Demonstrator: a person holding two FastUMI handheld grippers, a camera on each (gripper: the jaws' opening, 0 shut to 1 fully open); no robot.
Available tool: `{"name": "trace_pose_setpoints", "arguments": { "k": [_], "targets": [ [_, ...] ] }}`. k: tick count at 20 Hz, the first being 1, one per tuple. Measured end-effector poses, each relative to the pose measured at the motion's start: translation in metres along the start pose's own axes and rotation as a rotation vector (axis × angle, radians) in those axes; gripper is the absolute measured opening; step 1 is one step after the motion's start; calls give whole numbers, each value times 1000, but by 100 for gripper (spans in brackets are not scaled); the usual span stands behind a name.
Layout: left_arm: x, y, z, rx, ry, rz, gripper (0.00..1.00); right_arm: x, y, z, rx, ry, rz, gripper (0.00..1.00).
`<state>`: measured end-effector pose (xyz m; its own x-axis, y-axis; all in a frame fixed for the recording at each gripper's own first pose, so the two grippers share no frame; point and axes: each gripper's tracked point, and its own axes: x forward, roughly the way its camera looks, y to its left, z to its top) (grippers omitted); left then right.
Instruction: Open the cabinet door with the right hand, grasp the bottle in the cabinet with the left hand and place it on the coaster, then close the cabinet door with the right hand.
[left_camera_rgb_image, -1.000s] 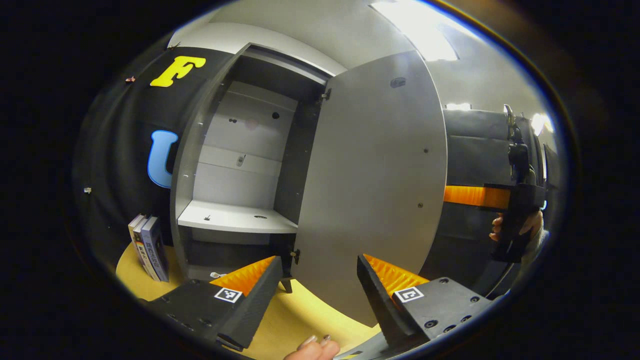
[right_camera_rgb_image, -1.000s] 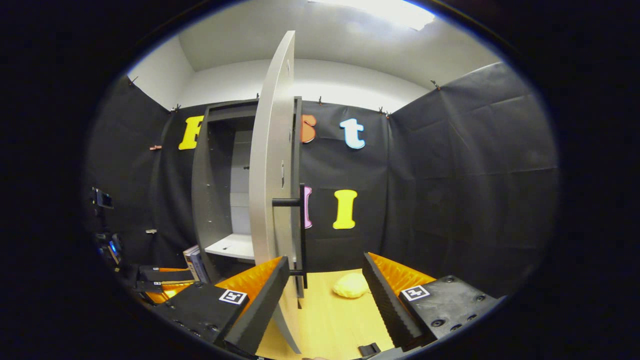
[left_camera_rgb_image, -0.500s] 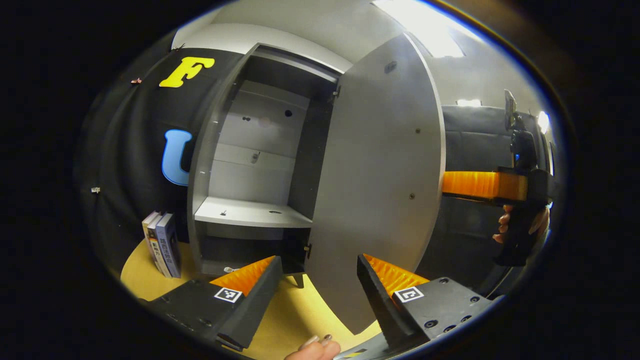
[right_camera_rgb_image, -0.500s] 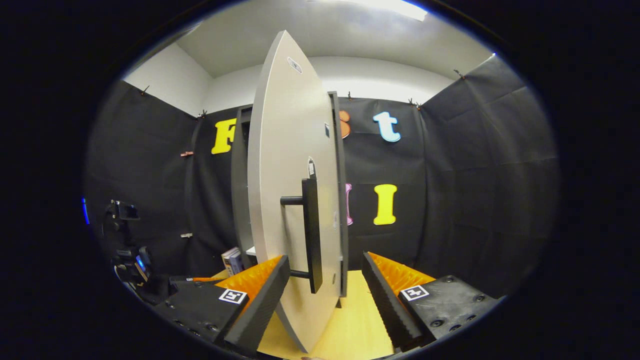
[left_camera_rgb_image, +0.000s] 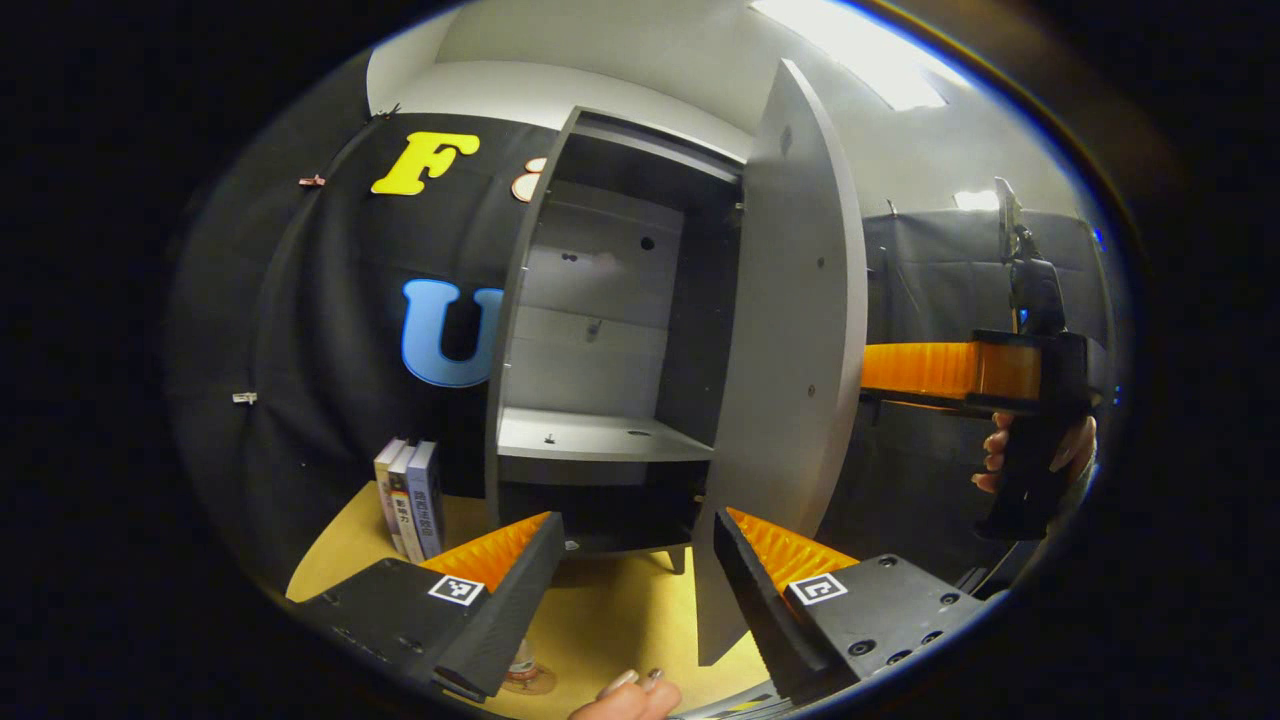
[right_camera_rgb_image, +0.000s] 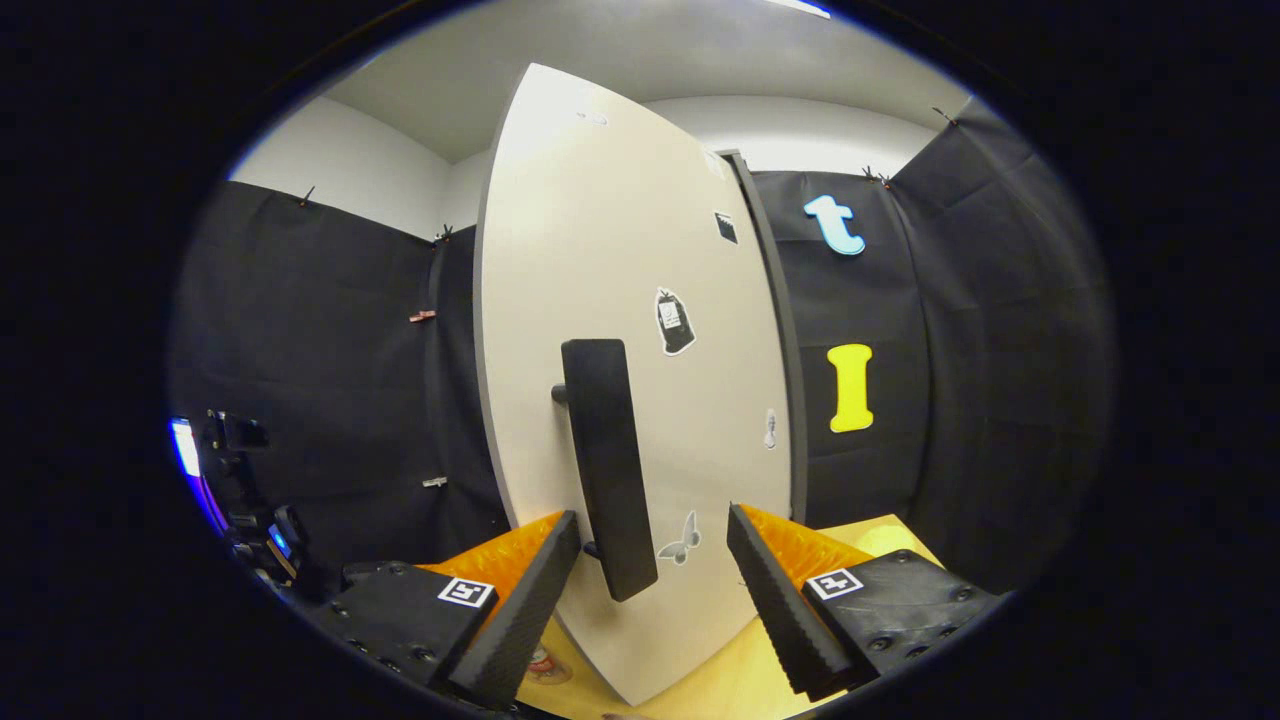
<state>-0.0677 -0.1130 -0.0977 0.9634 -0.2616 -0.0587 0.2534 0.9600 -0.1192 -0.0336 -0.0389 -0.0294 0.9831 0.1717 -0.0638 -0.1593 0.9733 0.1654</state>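
The grey cabinet (left_camera_rgb_image: 600, 300) stands on the yellow table with its door (left_camera_rgb_image: 790, 380) partly open, seen almost edge-on in the left gripper view. My left gripper (left_camera_rgb_image: 630, 580) is open and held low in front of the cabinet. In the right gripper view the door's pale front (right_camera_rgb_image: 640, 300) faces me. Its black bar handle (right_camera_rgb_image: 605, 460) hangs with its lower end between the fingers of my open right gripper (right_camera_rgb_image: 650, 545). The right gripper's orange finger (left_camera_rgb_image: 930, 365) reaches to the door's outer side. A small round brownish thing (left_camera_rgb_image: 525, 675), perhaps the coaster, peeks from under my left finger.
Three books (left_camera_rgb_image: 410, 495) stand upright left of the cabinet. A grey shelf (left_camera_rgb_image: 590, 440) crosses the cabinet's inside. The yellow table (left_camera_rgb_image: 610, 610) runs in front. A hand (left_camera_rgb_image: 1035, 450) holds the right gripper. A device with a blue light (right_camera_rgb_image: 230, 480) stands at the left.
The door has swung a good way toward shut. My right gripper has come round from the door's edge to its front face, with the handle now between its fingers.
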Motion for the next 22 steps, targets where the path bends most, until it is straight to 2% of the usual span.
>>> {"name": "trace_pose_setpoints", "arguments": {
  "k": [2, 4, 8, 12, 14, 17, 20, 22],
  "targets": [
    [-5, 13, 3, 5, -6, 28, 95, 8, 20, -5, 14, 1, 41, 98],
    [-9, 22, 8, 15, -18, 45, 95, 13, 24, -9, 0, 2, 52, 98],
    [-8, 24, 11, 28, -30, 51, 95, 1, 8, -14, -58, 6, 22, 98],
    [-2, 7, 16, 31, -44, 18, 95, -17, -23, -13, -118, -3, -69, 98],
    [2, -3, 20, 38, -52, -2, 95, -25, -35, -11, -106, -22, -101, 97],
    [7, -10, 20, 42, -54, -20, 95, -30, -40, -12, -84, -42, -114, 97],
    [9, -17, 18, 44, -56, -28, 95, -39, -47, -5, -141, -95, -134, 98],
    [12, -20, 18, 47, -58, -28, 95, -39, -48, -16, -161, -80, -132, 97]
  ]
}}
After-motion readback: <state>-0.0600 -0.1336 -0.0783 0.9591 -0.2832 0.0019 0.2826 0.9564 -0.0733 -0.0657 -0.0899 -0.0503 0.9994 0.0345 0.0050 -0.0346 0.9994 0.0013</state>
